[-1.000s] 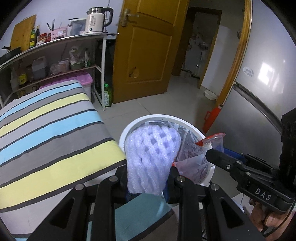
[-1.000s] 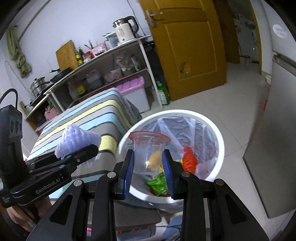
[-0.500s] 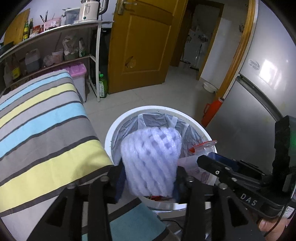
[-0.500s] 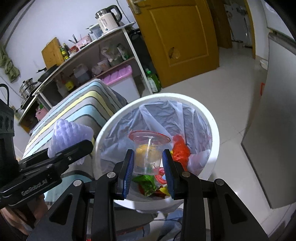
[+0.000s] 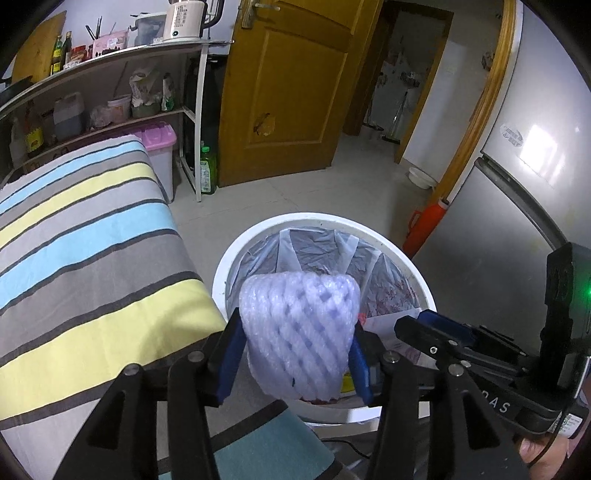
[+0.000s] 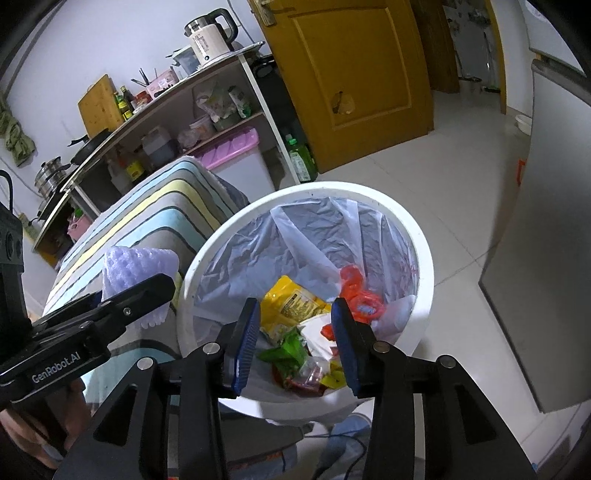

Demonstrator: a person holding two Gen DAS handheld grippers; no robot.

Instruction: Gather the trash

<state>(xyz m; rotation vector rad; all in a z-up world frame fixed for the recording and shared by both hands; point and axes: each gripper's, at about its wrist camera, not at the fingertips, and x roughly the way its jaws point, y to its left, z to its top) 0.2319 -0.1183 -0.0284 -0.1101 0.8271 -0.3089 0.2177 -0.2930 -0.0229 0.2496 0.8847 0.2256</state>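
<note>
My left gripper (image 5: 295, 354) is shut on a purple foam fruit net (image 5: 299, 336) and holds it over the near left rim of the white trash bin (image 5: 236, 254). The net also shows in the right wrist view (image 6: 136, 269), beside the bin (image 6: 424, 266). My right gripper (image 6: 295, 343) is open and empty above the bin's mouth. Inside the lined bin lie a yellow wrapper (image 6: 291, 299), red plastic (image 6: 358, 291), a green wrapper (image 6: 288, 350) and other trash. The plastic cup cannot be made out among it.
A table with a striped cloth (image 5: 85, 236) stands left of the bin. A shelf rack (image 5: 110, 74) with a kettle (image 5: 184, 18), a pink-lidded box (image 5: 159, 140), a yellow door (image 5: 288, 85), a silver fridge (image 5: 517, 206) and an orange object (image 5: 424, 225) surround the tiled floor.
My right gripper has opened and the plastic cup it held is gone from its fingers. Both grippers have moved closer over the bin. The left still holds the foam net.
</note>
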